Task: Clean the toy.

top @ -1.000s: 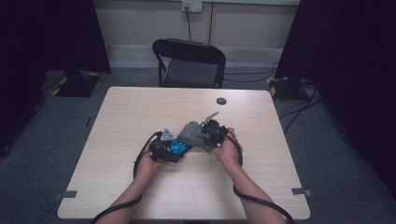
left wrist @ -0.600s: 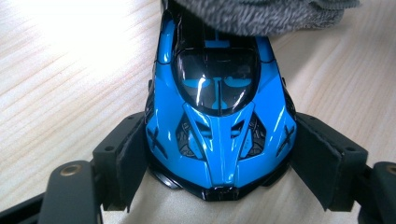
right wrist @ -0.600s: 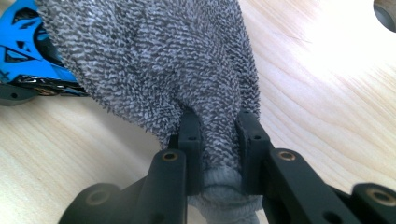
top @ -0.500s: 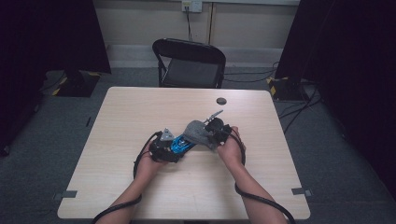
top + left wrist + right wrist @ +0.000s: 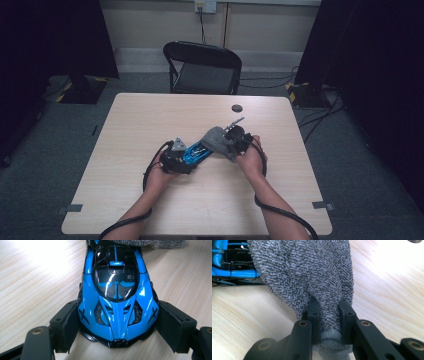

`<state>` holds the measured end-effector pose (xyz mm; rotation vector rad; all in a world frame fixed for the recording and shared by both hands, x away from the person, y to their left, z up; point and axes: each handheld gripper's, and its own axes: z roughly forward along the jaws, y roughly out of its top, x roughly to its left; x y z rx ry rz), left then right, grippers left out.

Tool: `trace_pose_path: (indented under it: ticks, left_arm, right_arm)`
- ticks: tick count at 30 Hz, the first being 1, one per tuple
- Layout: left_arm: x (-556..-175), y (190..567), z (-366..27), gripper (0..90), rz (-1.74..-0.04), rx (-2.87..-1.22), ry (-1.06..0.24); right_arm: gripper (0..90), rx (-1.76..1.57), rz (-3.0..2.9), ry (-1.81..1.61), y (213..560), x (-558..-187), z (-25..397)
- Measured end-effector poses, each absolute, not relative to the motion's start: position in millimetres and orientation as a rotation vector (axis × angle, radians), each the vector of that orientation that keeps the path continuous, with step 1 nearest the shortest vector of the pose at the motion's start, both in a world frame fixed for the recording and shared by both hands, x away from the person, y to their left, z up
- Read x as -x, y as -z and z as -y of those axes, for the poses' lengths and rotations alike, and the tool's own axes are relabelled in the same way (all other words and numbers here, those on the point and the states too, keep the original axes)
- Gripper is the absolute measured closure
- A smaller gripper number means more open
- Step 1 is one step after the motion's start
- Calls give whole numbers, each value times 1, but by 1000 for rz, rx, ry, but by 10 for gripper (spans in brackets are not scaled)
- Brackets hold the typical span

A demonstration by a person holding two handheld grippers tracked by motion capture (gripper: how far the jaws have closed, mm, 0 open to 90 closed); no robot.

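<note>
The left tongs [image 5: 117, 332] clamp a blue toy car [image 5: 117, 297] by its two flanks, one black pad pressed against each side near the end of the car closest to the camera. In the left gripper view the car points toward twelve o'clock, wheels down on the table [image 5: 37, 285], and its far end slips under the edge of a grey cloth [image 5: 147, 243] at the top of the picture.

The right tongs [image 5: 329, 320] are pinched tight on a bunched fold of the grey cloth [image 5: 307, 272]. In the right gripper view the cloth fans out from the jaws toward twelve o'clock and lies over part of the blue toy car [image 5: 229, 265], which shows at ten o'clock with its dark grille and blue bars.

In the high view the left tongs [image 5: 181, 156] sit a little below the middle of the table [image 5: 150, 120], held by the person's left hand [image 5: 161, 172]. The blue toy car [image 5: 196, 152] runs from them toward two o'clock, where the grey cloth [image 5: 215, 140] covers its far end. The right tongs [image 5: 231, 140] meet the cloth from the three o'clock side, held by the right hand [image 5: 250, 159]. A black cable loops from each gripper back along the forearms.

A small dark disc [image 5: 237, 108] lies on the table at one o'clock, well apart from the car. Past the far edge stands a black folding chair [image 5: 202, 67].
</note>
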<state>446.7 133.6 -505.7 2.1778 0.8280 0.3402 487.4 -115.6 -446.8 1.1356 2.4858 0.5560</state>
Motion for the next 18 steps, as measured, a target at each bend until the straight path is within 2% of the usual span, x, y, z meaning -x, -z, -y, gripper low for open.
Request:
trace_pose_path:
  ticks: [18]
  left_arm:
    - [-447,506,-134,236,-829,-2178,-341]
  right_arm:
    - [754,-1166,-2473,-559,451,-492,129]
